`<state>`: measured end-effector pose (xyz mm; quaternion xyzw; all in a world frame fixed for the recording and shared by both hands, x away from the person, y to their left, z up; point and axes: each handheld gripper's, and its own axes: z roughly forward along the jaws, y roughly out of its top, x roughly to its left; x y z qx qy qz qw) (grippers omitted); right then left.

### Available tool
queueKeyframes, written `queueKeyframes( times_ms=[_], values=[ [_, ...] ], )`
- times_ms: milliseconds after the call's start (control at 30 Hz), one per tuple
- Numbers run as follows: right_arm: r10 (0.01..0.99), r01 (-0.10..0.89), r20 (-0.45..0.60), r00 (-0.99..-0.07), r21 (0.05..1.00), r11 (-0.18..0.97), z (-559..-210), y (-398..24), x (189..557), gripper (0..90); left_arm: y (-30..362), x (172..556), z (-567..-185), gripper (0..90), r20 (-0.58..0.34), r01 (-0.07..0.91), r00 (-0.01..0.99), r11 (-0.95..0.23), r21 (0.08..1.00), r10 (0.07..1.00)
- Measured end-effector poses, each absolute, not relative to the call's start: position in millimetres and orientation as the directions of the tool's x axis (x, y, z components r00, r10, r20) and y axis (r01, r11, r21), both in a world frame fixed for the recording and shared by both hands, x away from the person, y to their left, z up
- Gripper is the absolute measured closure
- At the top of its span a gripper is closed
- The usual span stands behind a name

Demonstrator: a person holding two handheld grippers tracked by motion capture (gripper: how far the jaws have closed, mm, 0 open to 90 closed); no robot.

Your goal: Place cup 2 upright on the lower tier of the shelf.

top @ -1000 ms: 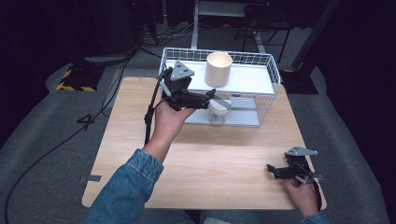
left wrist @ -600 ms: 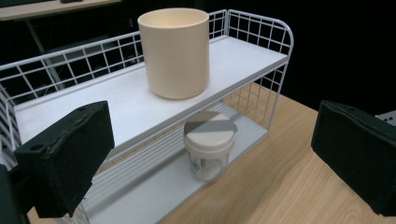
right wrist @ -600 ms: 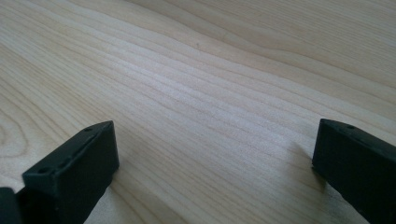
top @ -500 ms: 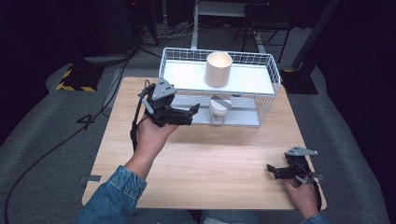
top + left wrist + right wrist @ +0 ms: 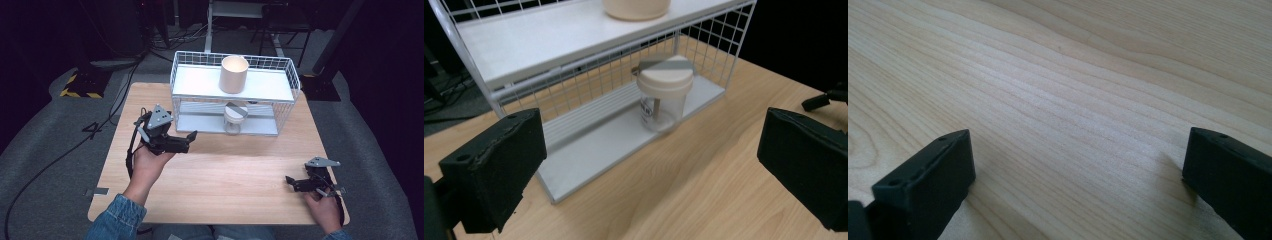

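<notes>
Floor (image 5: pixel 75 150) marking "4".

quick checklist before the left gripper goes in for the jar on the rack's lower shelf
1. Left gripper open: ok, jaws wide apart, nothing between them.
2. Jar upright on the lower shelf, lid on: ok.
3. Front of the rack open at the jar: ok.
4. Cup on the top shelf, above the jar's level: ok.
5. Right gripper far off, at the table's near edge: ok.
6. Lid tightness: cannot tell.

High view looks down from above; left tongs view shares its wire shelf (image 5: pixel 234 95), nearer.
</notes>
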<state>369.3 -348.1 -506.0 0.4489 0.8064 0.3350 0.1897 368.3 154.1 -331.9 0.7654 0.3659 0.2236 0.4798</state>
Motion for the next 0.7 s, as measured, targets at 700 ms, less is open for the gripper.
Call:
queueKeyframes(
  times_ms=[700],
  values=[
    [0.851, 0.597, -0.005, -0.525, 0.711, 0.373, -506.0, -348.1, 369.3, 0.3, 184.2, 337.4, -385.2, 0.0, 0.017, 0.413, 0.613, -0.338, 0.846, 0.79]
  ],
)
